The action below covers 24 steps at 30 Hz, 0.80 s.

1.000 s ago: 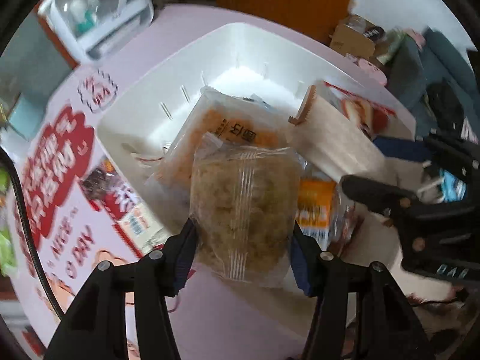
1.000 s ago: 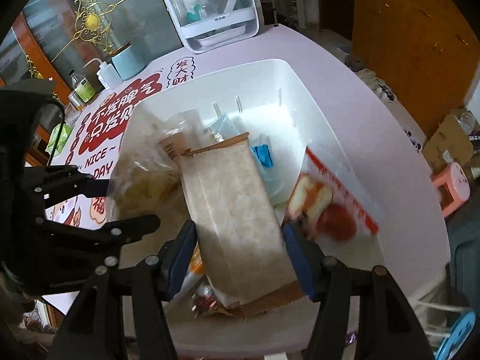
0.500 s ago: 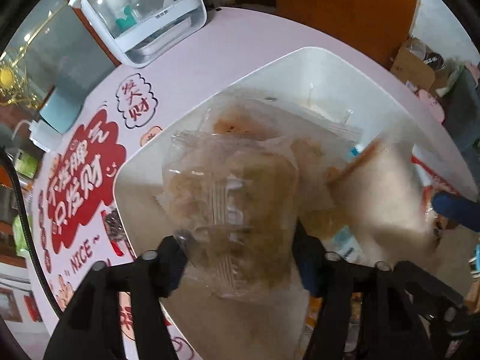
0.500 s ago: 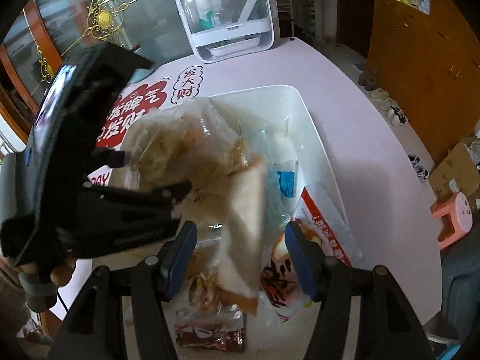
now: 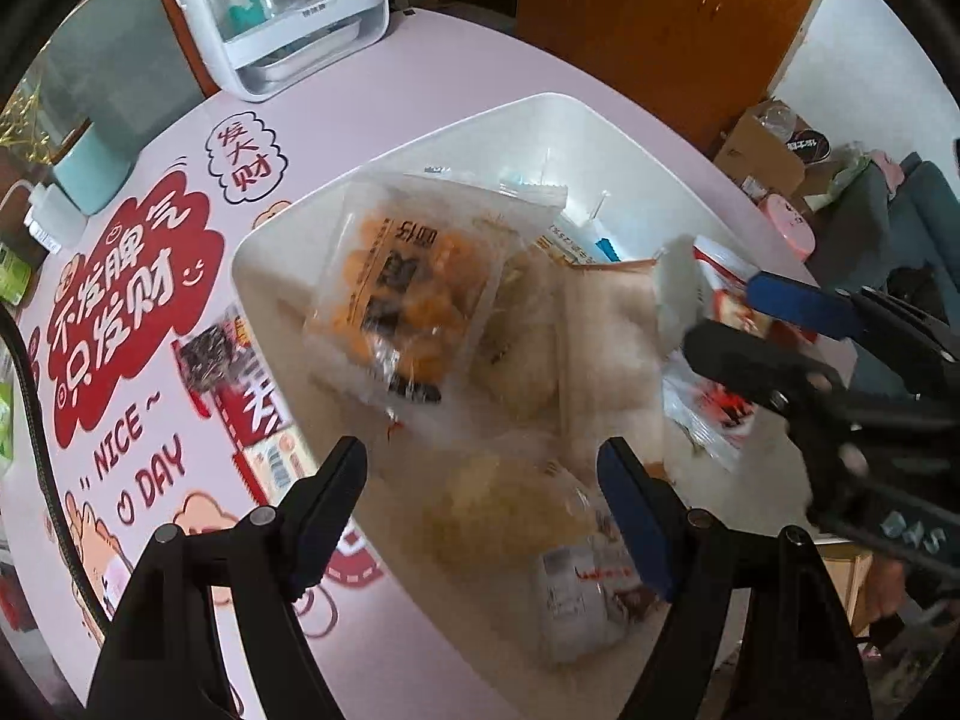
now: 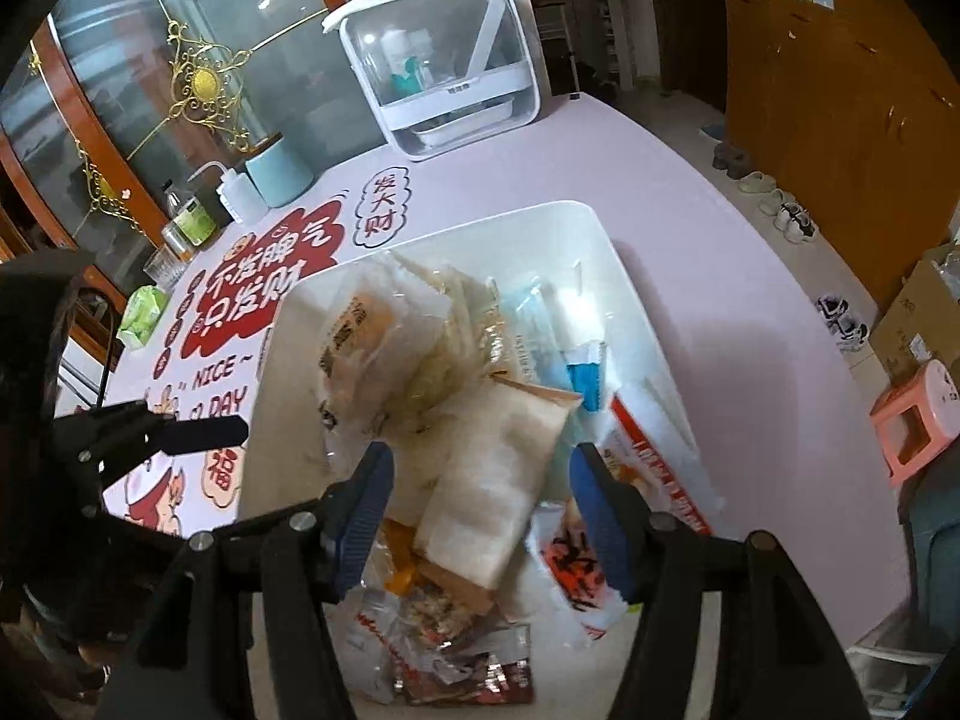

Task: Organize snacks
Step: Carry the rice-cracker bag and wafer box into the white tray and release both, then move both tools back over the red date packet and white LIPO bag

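Observation:
A white plastic bin (image 5: 552,114) (image 6: 606,240) on the pink table holds several snack packets. A clear packet of orange snacks (image 5: 408,294) lies on top at the left, a pale brown packet (image 5: 606,354) (image 6: 492,480) beside it, and a red-and-white packet (image 6: 654,468) leans on the right wall. My left gripper (image 5: 486,492) is open and empty above the bin's near side, over a blurred clear packet (image 5: 510,510). My right gripper (image 6: 480,498) is open and empty above the brown packet; it also shows in the left wrist view (image 5: 774,330).
A red snack packet (image 5: 240,378) lies on the table left of the bin. A white lidded container (image 6: 444,78), a teal cup (image 6: 279,171), bottles and a glass (image 6: 162,267) stand at the table's far side. A pink stool (image 6: 918,420) is on the floor at right.
Both grippers have opened and let go of their packets, which now lie in the bin. Both grippers have pulled back and up from the bin.

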Each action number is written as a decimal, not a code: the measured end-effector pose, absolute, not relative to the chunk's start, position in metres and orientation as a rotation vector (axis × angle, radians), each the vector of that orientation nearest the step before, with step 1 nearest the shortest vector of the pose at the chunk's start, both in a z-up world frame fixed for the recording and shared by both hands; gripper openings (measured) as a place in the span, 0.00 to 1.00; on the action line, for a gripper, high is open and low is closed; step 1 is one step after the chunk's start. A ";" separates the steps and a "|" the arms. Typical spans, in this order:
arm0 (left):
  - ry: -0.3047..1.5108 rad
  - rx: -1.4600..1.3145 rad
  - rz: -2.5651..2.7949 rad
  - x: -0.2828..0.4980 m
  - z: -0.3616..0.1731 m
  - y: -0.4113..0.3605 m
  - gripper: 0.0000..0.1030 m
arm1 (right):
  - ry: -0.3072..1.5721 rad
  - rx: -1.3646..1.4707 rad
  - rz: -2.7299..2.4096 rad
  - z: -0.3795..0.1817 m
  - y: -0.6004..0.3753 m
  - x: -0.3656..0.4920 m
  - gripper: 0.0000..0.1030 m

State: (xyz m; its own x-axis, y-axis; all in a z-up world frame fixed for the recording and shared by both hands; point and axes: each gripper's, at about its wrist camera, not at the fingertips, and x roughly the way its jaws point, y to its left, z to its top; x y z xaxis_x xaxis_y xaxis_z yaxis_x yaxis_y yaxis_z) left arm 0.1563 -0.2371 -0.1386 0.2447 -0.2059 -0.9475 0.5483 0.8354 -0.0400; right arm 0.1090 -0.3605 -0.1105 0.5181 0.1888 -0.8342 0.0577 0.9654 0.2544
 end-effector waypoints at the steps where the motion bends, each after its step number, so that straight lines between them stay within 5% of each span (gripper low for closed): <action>1: 1.219 0.322 -0.526 0.154 -0.137 -0.233 0.76 | 1.026 0.264 0.081 -0.110 -0.358 0.107 0.60; 24: 1.119 0.241 -0.354 0.119 -0.082 -0.130 0.76 | 0.998 0.232 0.147 -0.087 -0.293 0.079 0.60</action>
